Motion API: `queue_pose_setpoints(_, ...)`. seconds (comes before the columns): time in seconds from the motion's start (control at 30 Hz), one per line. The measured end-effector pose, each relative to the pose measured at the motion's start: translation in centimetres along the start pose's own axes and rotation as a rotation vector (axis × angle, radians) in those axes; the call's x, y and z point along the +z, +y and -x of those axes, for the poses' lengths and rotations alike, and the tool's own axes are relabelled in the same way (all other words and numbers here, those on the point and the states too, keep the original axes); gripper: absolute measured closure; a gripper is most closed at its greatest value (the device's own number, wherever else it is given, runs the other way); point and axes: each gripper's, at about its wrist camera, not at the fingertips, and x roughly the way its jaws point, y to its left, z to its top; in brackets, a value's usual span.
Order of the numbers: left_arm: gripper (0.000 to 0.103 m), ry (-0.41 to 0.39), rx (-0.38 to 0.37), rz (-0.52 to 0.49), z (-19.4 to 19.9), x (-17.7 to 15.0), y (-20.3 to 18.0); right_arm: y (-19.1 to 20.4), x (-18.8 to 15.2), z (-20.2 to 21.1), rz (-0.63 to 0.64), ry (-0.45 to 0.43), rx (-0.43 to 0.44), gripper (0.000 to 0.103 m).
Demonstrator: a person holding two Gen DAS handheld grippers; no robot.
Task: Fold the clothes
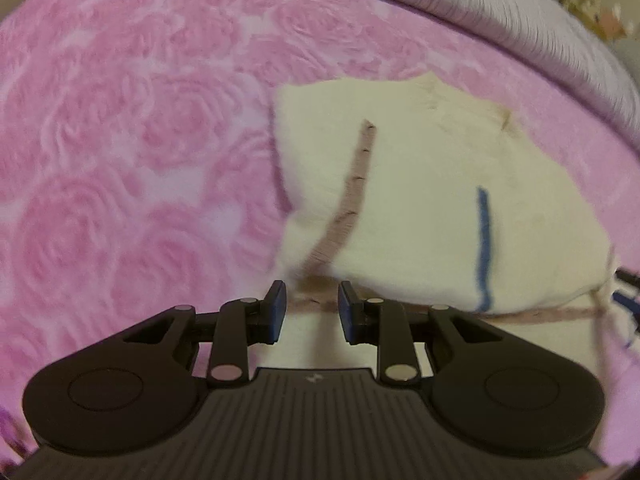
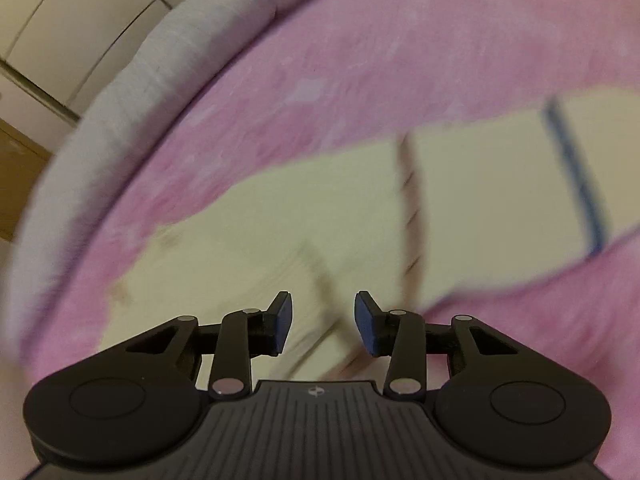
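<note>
A cream cloth (image 1: 420, 200) with a brown stripe (image 1: 352, 200) and a blue stripe (image 1: 484, 248) lies on a pink rose-patterned blanket (image 1: 120, 160). Its upper layer looks folded over, with the fold edge running just past my fingertips. My left gripper (image 1: 312, 308) points down at that near edge. Its blue pads stand a little apart, and the brown stripe shows in the gap with nothing pinched. In the blurred right wrist view the same cloth (image 2: 480, 184) spreads ahead. My right gripper (image 2: 323, 320) hovers over the cloth's near part, jaws apart and empty.
The pink blanket (image 2: 360, 60) covers a bed. A grey-white bedding edge (image 1: 500, 4) runs along its far side and appears again as a pale rim (image 2: 120, 100) at the left. Beyond that rim is a light tiled floor (image 2: 80, 8).
</note>
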Motion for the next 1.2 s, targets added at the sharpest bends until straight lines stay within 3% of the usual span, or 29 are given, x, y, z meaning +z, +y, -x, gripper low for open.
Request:
queue_pose_setpoints(0.17,0.079,-0.01,0.117,-0.206,-2.1,-0.3,-1.3,-0.2,-0.4,-3.4,-0.045,0.094,0.008,0.06)
queue_pose_setpoints(0.23,0.084,-0.018,0.117,-0.256,-3.0,-0.3,-1.8,0.0,-0.6,-4.3,-0.052,0.088,-0.011,0.074)
queue_pose_setpoints(0.27,0.091,-0.028,0.112,-0.267,-3.1,-0.3,-1.9,0.3,-0.6,-4.3,-0.046,0.071,-0.005,0.088)
queue_pose_setpoints(0.4,0.093,-0.055,0.148,-0.267,-3.1,-0.9,-2.0,3.8,-0.4,-1.6,0.183,-0.13,0.045,0.094)
queue_pose_setpoints(0.43,0.092,-0.045,0.156,-0.276,-3.3,-1.2,-2.1,4.4,-0.5,-0.7,0.243,-0.181,0.04,0.095)
queue_pose_setpoints(0.47,0.092,-0.034,0.164,-0.286,-3.5,-1.5,-2.3,4.2,-0.6,-0.7,0.25,-0.176,0.01,0.095)
queue_pose_setpoints(0.6,0.085,-0.027,0.217,-0.343,-3.5,-1.6,-3.1,1.5,-1.2,-3.9,0.22,-0.004,-0.144,0.093)
queue_pose_setpoints(0.73,0.078,-0.009,0.245,-0.327,-2.5,-1.7,-3.0,1.7,-1.2,-2.3,0.229,-0.027,-0.144,0.087)
queue_pose_setpoints(0.77,0.079,-0.006,0.248,-0.319,-1.9,-1.7,-3.1,1.5,-1.0,-1.6,0.219,-0.038,-0.135,0.085)
queue_pose_setpoints(0.8,0.079,-0.007,0.246,-0.312,-1.3,-1.9,-3.4,1.3,-0.9,-0.9,0.207,-0.05,-0.128,0.071)
queue_pose_setpoints(0.87,0.079,0.004,0.201,-0.29,-0.1,-2.5,-4.4,-1.2,-0.5,0.9,0.139,-0.077,-0.166,0.039)
queue_pose_setpoints(0.93,0.079,0.035,0.134,-0.255,0.4,-3.4,-5.8,-3.7,-0.2,2.7,0.067,-0.104,-0.203,0.046)
queue_pose_setpoints(1.03,0.079,0.078,0.048,-0.214,1.0,-4.7,-8.0,-11.1,0.5,6.0,-0.176,-0.116,-0.24,0.049)
queue_pose_setpoints(1.2,0.079,0.112,-0.001,-0.212,0.4,-6.1,-11.8,-22.4,1.5,12.3,-0.523,-0.281,-0.204,0.049)
